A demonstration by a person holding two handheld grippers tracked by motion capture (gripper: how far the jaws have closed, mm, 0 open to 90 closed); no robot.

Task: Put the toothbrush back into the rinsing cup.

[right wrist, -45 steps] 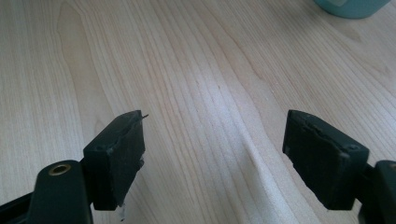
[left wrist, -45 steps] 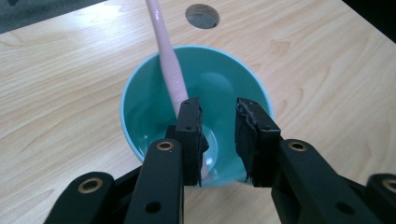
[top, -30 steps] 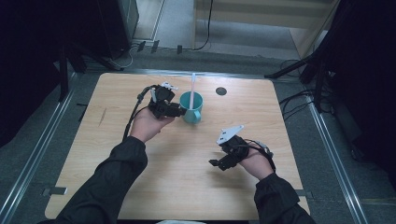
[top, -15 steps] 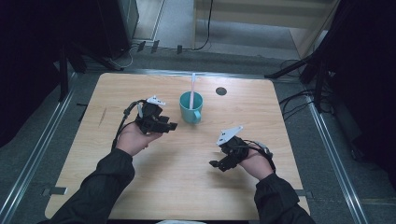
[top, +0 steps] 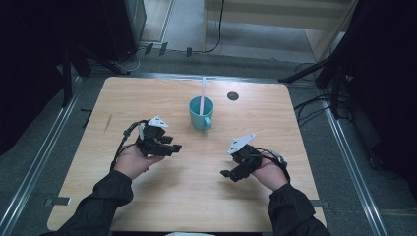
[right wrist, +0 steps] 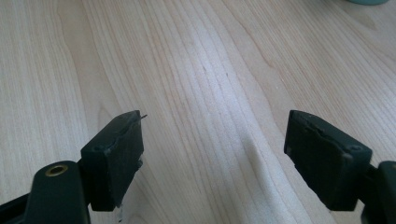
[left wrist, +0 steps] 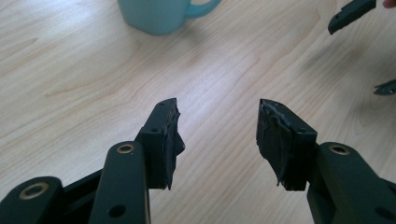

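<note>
Left gripper [top: 173, 147]: black moulded body with a grey three-cornered plate on top and a black cable looping off its left side. Its jaws are black bars with brass-ringed pivot holes, small screw holes and ragged black rubber pads [left wrist: 173, 140]. Right gripper [top: 227, 173]: same black build, grey plate, black cable. Both forearms are covered by dark long sleeves [top: 103, 196] ending at the wrists.

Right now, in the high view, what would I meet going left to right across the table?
Left gripper → teal mug with a white straw → dark round spot → right gripper.
</note>
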